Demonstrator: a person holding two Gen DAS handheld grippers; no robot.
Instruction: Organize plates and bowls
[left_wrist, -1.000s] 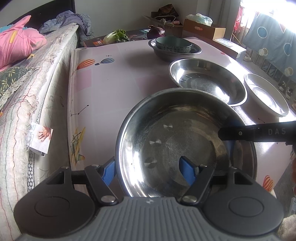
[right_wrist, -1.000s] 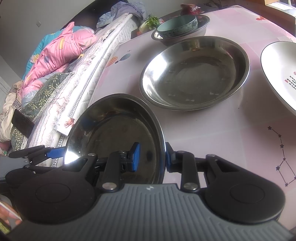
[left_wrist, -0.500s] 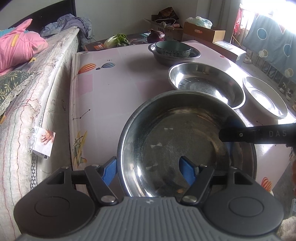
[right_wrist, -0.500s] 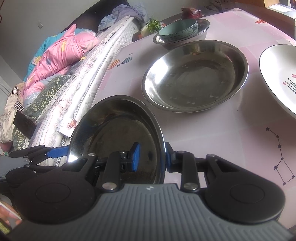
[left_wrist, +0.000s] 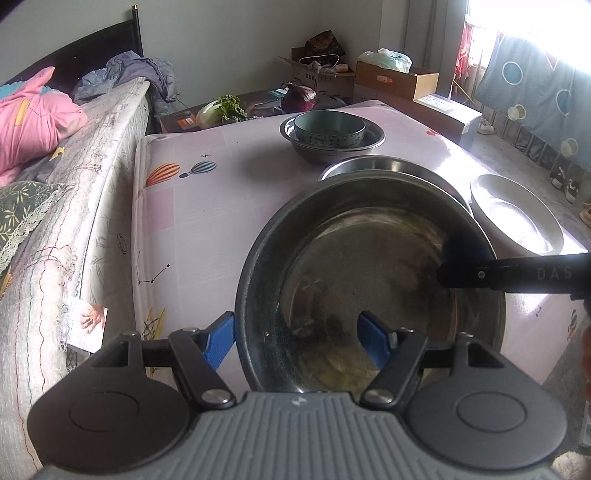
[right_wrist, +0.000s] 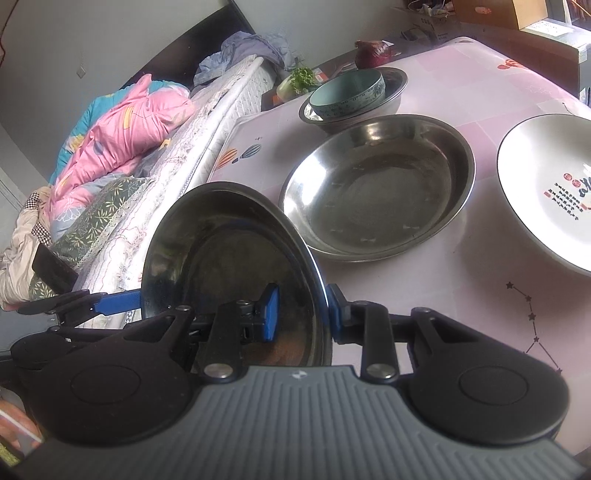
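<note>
Steel plate (left_wrist: 369, 280) now off pink tablecloth (left_wrist: 207, 206), tilted, far rim overlapping second steel dish (right_wrist: 376, 184) behind; earlier it sat lower and flatter. Both grippers lifting together. Right gripper (right_wrist: 301, 314) nearly closed, pinching plate rim. Left gripper (left_wrist: 295, 339) fairly wide, pads straddling near rim; contact unclear. Likely heading to stack on second dish. White plate (right_wrist: 546, 184) at right; teal bowl (left_wrist: 328, 127) nested in steel bowl at far end. Bed (left_wrist: 74, 177) alongside table, boxes by window.
</note>
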